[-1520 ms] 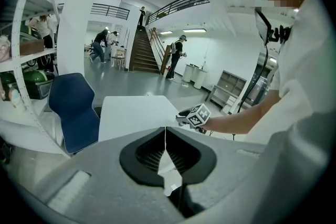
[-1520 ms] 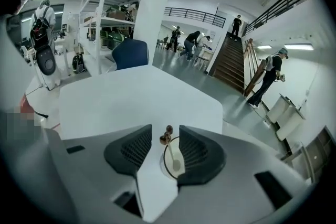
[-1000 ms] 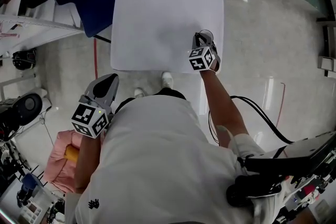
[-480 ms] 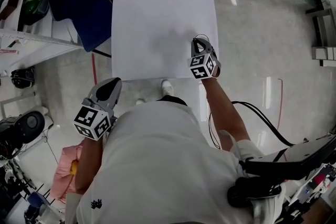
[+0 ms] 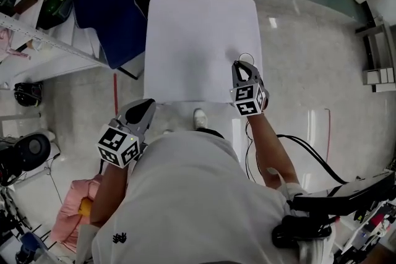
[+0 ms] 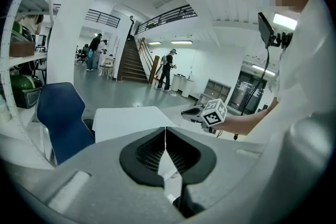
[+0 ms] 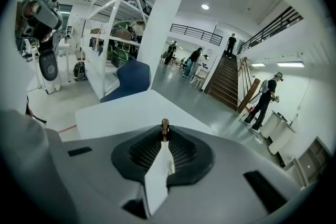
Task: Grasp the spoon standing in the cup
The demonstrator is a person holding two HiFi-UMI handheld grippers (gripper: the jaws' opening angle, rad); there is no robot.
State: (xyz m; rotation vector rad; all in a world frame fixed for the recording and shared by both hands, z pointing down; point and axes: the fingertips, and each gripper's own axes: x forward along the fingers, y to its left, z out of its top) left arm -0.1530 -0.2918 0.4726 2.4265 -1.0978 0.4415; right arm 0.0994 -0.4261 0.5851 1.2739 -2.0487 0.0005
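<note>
A clear cup (image 5: 246,59) stands near the right front corner of the white table (image 5: 192,40). My right gripper (image 5: 243,68) reaches over it from the front. In the right gripper view the jaws of the right gripper (image 7: 164,138) are closed on a thin spoon handle whose brown tip (image 7: 165,124) sticks up just past the fingertips. The spoon's bowl is hidden. My left gripper (image 5: 141,112) hangs off the table's front left beside my body. Its jaws (image 6: 166,132) meet at the tips with nothing between them. The left gripper view also shows the right gripper's marker cube (image 6: 214,112).
A blue chair (image 5: 105,12) stands at the table's left side, with shelving (image 5: 31,28) further left. Black cables (image 5: 303,145) lie on the floor to the right. A pink bundle (image 5: 68,213) sits at lower left. People stand far off near a staircase (image 7: 226,84).
The head view has shifted, so the table sits further right in the picture. The right gripper stays at the cup. The left gripper stays low beside my body.
</note>
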